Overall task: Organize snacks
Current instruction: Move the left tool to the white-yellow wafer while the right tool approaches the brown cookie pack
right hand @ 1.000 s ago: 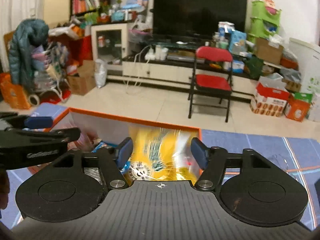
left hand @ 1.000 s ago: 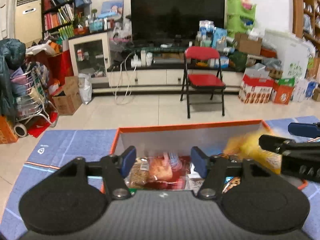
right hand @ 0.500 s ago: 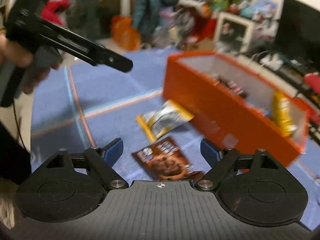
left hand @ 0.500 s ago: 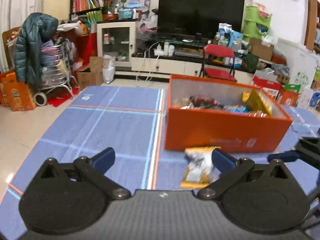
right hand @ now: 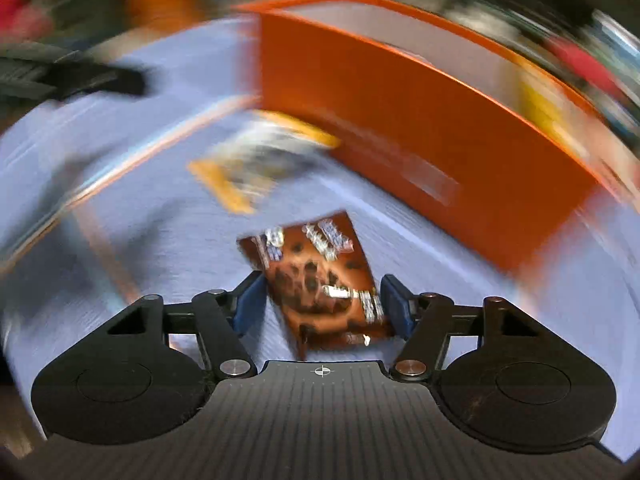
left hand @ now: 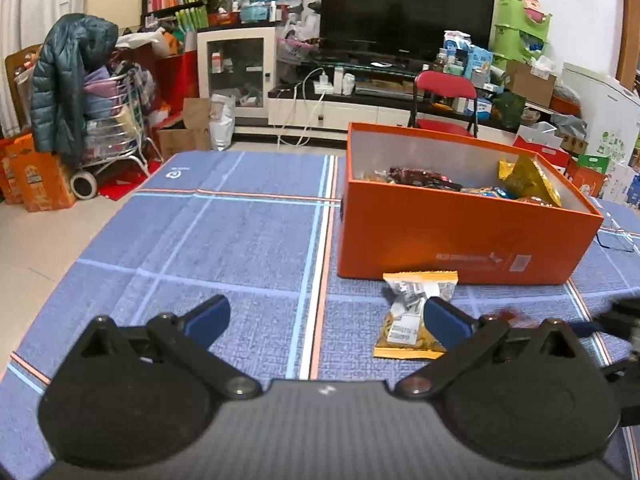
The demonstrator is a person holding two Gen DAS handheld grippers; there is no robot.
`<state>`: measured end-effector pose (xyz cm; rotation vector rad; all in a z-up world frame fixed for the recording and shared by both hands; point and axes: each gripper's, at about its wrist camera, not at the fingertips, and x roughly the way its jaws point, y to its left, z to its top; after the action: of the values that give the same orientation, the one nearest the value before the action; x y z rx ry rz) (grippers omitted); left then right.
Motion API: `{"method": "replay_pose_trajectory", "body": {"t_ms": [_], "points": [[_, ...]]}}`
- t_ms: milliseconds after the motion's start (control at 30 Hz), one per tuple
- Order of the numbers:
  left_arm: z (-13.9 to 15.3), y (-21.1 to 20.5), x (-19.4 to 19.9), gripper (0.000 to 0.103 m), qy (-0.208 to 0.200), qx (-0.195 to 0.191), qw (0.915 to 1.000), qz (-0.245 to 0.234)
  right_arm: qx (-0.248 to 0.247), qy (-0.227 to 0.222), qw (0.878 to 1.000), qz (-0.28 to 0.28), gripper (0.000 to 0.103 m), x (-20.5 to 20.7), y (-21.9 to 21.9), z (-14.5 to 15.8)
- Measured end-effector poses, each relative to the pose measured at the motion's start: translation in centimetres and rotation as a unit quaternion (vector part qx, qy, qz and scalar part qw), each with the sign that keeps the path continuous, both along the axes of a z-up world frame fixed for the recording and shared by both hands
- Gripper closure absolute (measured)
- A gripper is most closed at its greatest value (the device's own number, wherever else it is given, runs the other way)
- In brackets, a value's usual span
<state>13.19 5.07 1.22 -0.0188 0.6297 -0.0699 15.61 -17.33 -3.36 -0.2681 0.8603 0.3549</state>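
Note:
An orange box holding several snack packets stands on the blue checked cloth. In front of it lies a yellow snack packet, just inside the right fingertip of my left gripper, which is wide open and holds nothing. The right wrist view is heavily blurred. There a brown cookie packet lies on the cloth between the jaws of my right gripper, which are closing onto its edges. The yellow packet and the orange box lie beyond it.
The right gripper's tip shows at the right edge of the left wrist view, and the left gripper is a dark blur at upper left in the right wrist view. Past the cloth are a red folding chair, a TV stand and cluttered boxes.
Both grippers have left the box and come down to the cloth. The left opened wide beside the yellow packet. The right swung down over the brown packet and narrowed around it.

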Motion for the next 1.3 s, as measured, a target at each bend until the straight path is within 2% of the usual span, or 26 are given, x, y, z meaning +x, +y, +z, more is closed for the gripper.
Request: {"method": "replay_pose_trajectory", "body": {"t_ms": [67,133,233,300,400,500,567,700,767,867,1033,1300], "points": [[-0.1,-0.3,0.0,0.001,-0.001,-0.001,1.0,-0.002,0.032,0.007,0.996,-0.078,0.05,-2.0,-1.2,0.0],[-0.3,-0.9,0.1,0.001,-0.006,0.003,0.9999,-0.01,0.037,-0.014,0.994,-0.102,0.024,-3.7,-1.5,0.7],[-0.9,-2.0,0.6,0.001,-0.012,0.023,0.9993,-0.025,0.009,-0.087,0.99,-0.115,0.013,-5.9,-1.3,2.7],[-1.4,-2.5,1.1,0.001,-0.013,0.027,0.9991,-0.029,0.014,-0.113,0.984,-0.136,0.01,-6.4,-1.7,3.3],[-2.2,-3.2,1.7,0.001,-0.013,0.024,0.9987,-0.043,0.063,-0.118,0.976,-0.174,0.01,-6.3,-3.1,3.2],[-3.0,-4.1,2.2,0.001,-0.019,0.041,0.9975,-0.055,0.073,-0.132,0.97,-0.192,0.01,-5.4,-2.9,2.2],[-3.7,-4.8,2.8,0.001,-0.012,0.054,0.9968,-0.058,0.087,-0.127,0.971,-0.183,0.011,-5.0,-2.6,1.3],[-4.6,-5.3,4.4,0.001,0.023,0.033,0.9982,-0.044,0.068,-0.119,0.976,-0.171,0.011,-4.0,-1.6,-0.1],[-5.0,-5.8,5.1,0.001,0.035,0.035,0.9981,-0.036,0.058,-0.117,0.976,-0.173,0.011,-3.5,-1.2,-0.7],[-5.5,-6.8,5.8,0.001,0.043,0.051,0.9974,-0.026,0.053,-0.101,0.978,-0.176,0.011,-2.7,-0.9,-1.2],[-5.8,-8.0,6.3,0.001,0.048,0.047,0.9974,-0.027,0.042,-0.085,0.979,-0.179,0.01,-2.1,-0.7,-2.3],[-6.4,-8.4,6.7,0.001,0.055,0.036,0.9976,-0.024,0.054,-0.079,0.978,-0.184,0.009,-1.9,-1.2,-2.6]]}}
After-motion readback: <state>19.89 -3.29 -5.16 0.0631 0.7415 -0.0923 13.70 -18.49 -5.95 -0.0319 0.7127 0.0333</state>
